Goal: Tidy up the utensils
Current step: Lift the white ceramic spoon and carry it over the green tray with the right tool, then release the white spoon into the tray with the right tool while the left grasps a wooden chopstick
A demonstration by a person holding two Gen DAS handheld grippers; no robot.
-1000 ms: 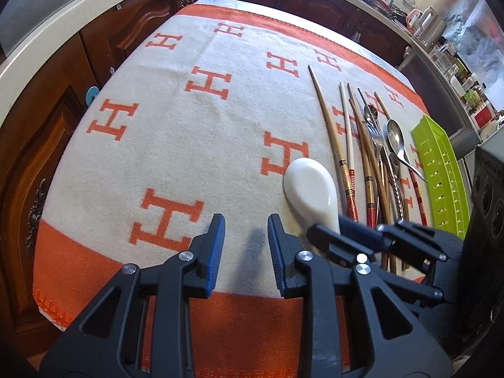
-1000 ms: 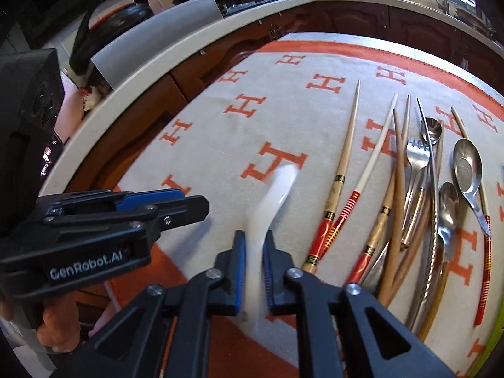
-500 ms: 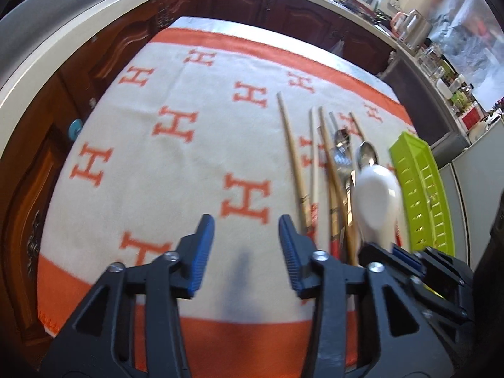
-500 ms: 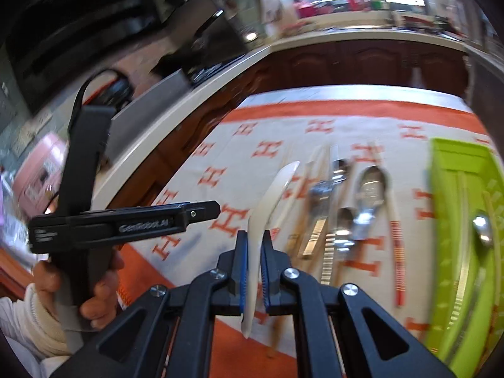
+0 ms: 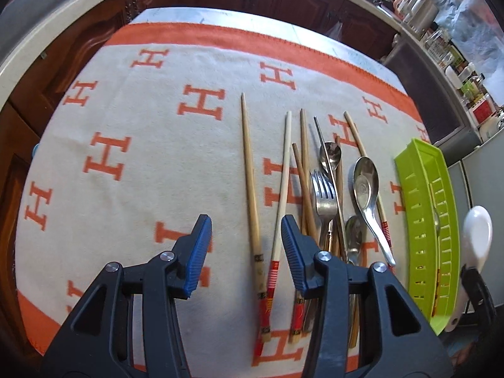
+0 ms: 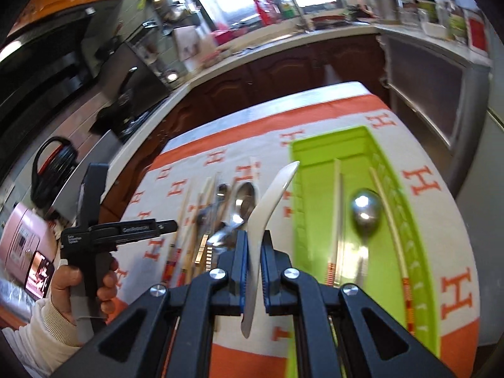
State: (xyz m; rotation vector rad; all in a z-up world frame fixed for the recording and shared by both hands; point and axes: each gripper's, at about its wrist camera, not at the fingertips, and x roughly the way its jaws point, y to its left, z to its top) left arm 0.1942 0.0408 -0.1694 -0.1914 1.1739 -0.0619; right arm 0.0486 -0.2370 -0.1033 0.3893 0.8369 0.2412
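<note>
White ceramic spoon (image 6: 264, 214), a second ago lying on the blanket-covered desk (image 5: 132, 145), is now lifted and pinched by its handle in the right gripper (image 6: 253, 252), its bowl pointing to 12 o'clock over the near-left rim of the green tray (image 6: 318, 195), which already holds a metal spoon (image 6: 365, 211) and chopsticks. Transfer looks nearly complete, with only lowering and release left. Left gripper (image 5: 245, 245), spread and empty, hovers over the loose chopsticks (image 5: 249, 170), with fork (image 5: 323, 195) and spoons at 2 o'clock.
</note>
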